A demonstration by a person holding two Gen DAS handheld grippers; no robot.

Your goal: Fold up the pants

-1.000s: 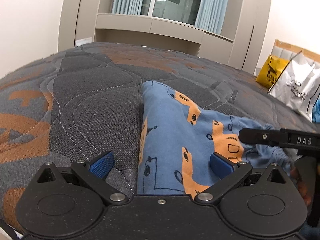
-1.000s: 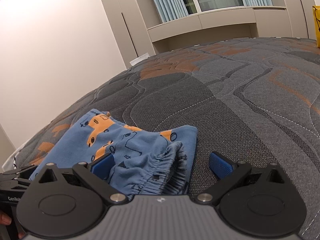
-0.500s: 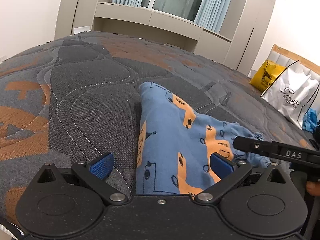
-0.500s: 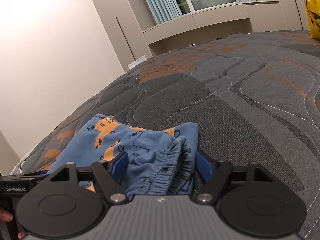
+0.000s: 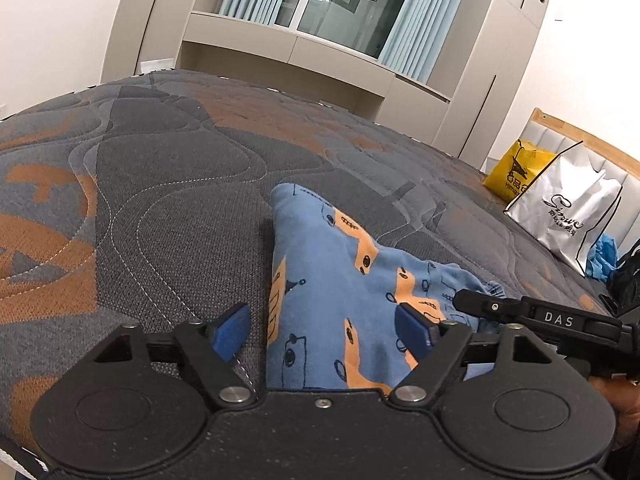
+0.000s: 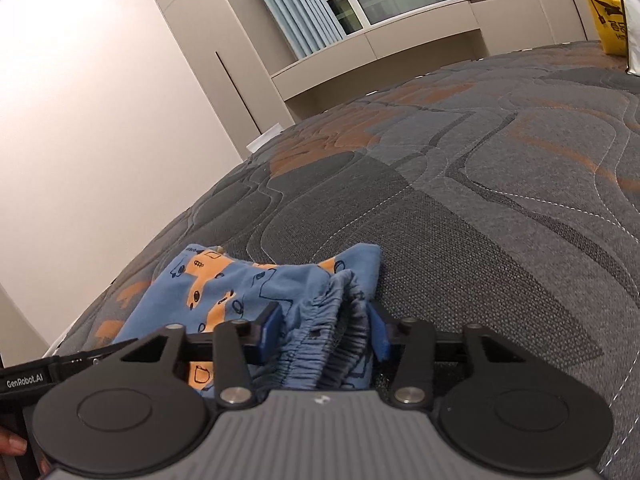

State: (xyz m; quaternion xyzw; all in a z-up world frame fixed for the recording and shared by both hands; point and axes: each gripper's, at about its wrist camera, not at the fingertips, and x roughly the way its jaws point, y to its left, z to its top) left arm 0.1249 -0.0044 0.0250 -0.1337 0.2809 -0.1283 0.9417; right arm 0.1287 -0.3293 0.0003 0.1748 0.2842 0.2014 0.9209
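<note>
Left wrist view: left gripper (image 5: 324,330) spread wide, blue pads straddling the near edge of the folded blue cotton pants with orange car print (image 5: 340,280), lying flat on the grey-and-orange quilted mattress (image 5: 160,168). Near the far right edge, a yellow plastic bag (image 5: 516,170) and a silver paper bag (image 5: 568,208), contents hidden.

Right wrist view: right gripper (image 6: 326,334) narrowed, pinching the gathered elastic waistband (image 6: 336,320) of the pants (image 6: 240,284). Yellow bag (image 6: 606,8) at the far right corner.
</note>
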